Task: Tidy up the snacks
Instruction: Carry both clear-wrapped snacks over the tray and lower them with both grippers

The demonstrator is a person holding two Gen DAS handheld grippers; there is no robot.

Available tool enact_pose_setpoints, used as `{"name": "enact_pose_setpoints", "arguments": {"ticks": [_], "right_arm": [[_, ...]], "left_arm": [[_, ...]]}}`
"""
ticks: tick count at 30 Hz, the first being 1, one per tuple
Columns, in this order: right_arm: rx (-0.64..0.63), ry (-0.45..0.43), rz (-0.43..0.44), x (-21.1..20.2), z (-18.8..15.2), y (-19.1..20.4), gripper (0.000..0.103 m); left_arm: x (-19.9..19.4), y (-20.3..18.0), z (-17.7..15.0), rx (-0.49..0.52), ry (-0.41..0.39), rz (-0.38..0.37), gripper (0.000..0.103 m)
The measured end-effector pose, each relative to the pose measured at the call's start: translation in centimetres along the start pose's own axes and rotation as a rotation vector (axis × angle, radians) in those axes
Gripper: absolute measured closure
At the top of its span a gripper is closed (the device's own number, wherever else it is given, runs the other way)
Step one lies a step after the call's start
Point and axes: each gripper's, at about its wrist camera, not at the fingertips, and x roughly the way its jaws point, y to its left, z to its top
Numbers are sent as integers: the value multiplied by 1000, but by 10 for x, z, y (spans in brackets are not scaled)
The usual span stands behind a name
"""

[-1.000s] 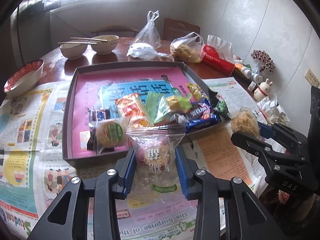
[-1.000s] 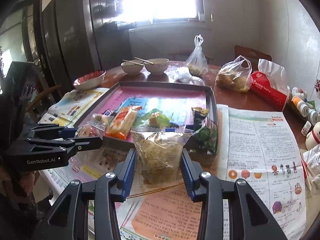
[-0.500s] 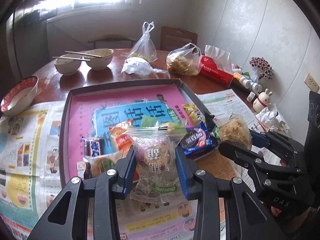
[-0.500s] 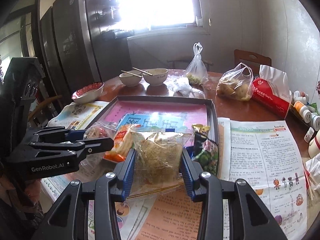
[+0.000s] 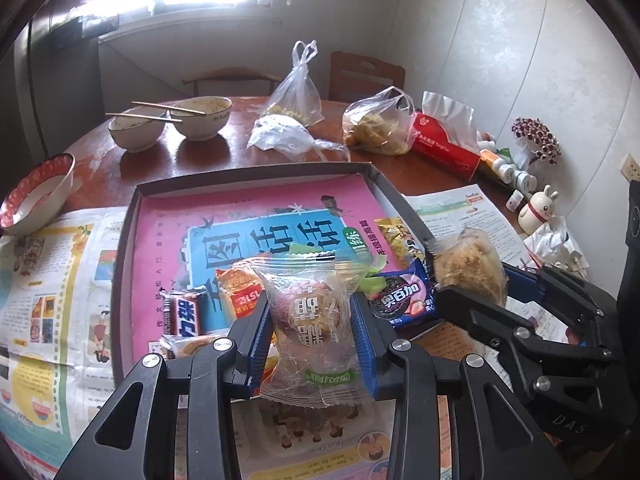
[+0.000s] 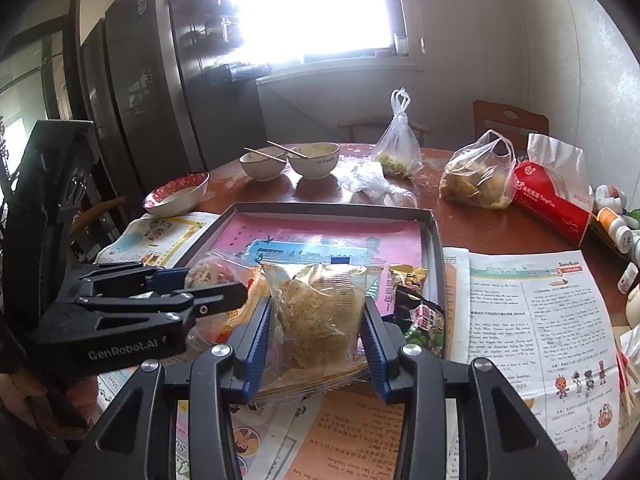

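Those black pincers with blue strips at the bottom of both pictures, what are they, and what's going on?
They are hand-held grabbing tools, one in each of a person's hands, each with a camera looking along its fingers. So one picture is from the left tool, the other from the right tool, and each shows the other at its side. The left grips a clear-wrapped pastry; the right grips a packet with a flaky golden snack. Ahead on the table is a shallow tray with more snacks, newspapers around it and used bowls behind.
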Motion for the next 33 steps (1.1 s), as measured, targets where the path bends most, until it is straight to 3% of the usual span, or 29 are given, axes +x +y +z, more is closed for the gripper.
{"name": "enact_pose_setpoints", "arguments": {"ticks": [33], "right_arm": [[100,68,7,46,9,-18,60]], "left_arm": [[39,6,-2,30,76,3,64]]}}
